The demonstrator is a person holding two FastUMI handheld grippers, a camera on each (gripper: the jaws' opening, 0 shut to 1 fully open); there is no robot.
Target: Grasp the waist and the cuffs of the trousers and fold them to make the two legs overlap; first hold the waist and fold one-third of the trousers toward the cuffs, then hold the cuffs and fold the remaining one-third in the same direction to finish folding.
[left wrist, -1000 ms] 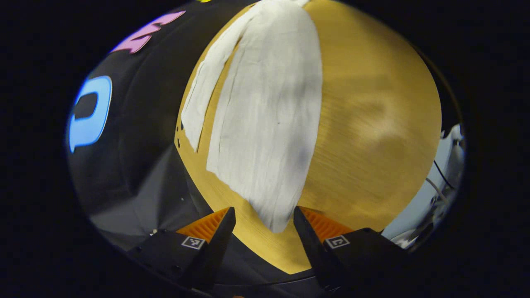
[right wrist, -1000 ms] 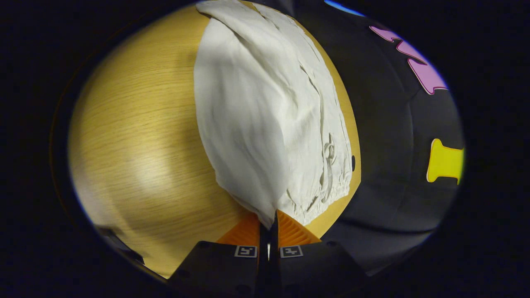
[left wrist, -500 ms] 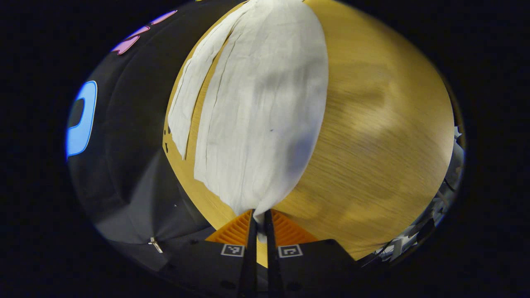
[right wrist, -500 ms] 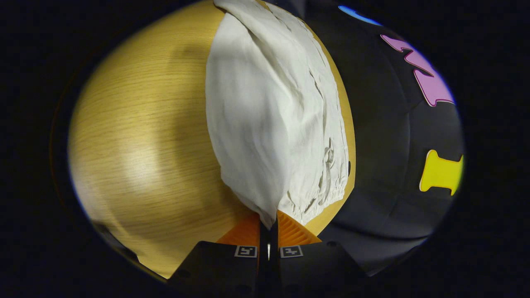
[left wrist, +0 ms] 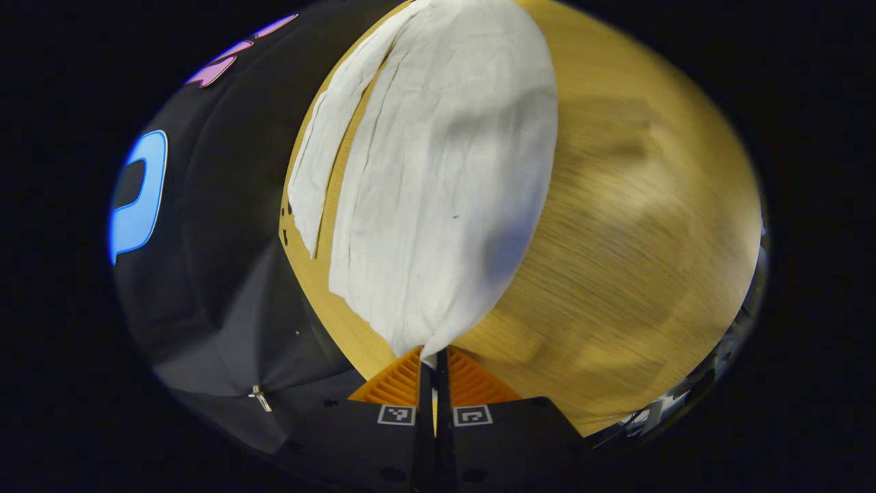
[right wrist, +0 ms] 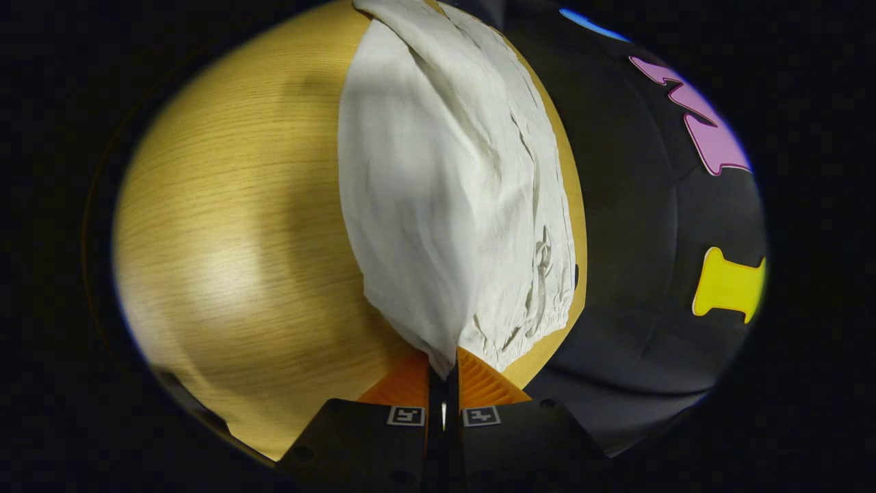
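Trousers (left wrist: 438,178) pinched by left gripper (left wrist: 434,363) and right gripper (right wrist: 443,366).

We record a light wood-grain bench (left wrist: 616,226), its far edge meeting the black cloth wall (left wrist: 226,226) toward nine o'clock in the left gripper view. A bright glare patch lies on the bench (right wrist: 226,260) in the right gripper view.

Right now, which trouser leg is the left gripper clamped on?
The wide near leg: the left gripper pinches its cuff corner. The narrow far leg lies free.
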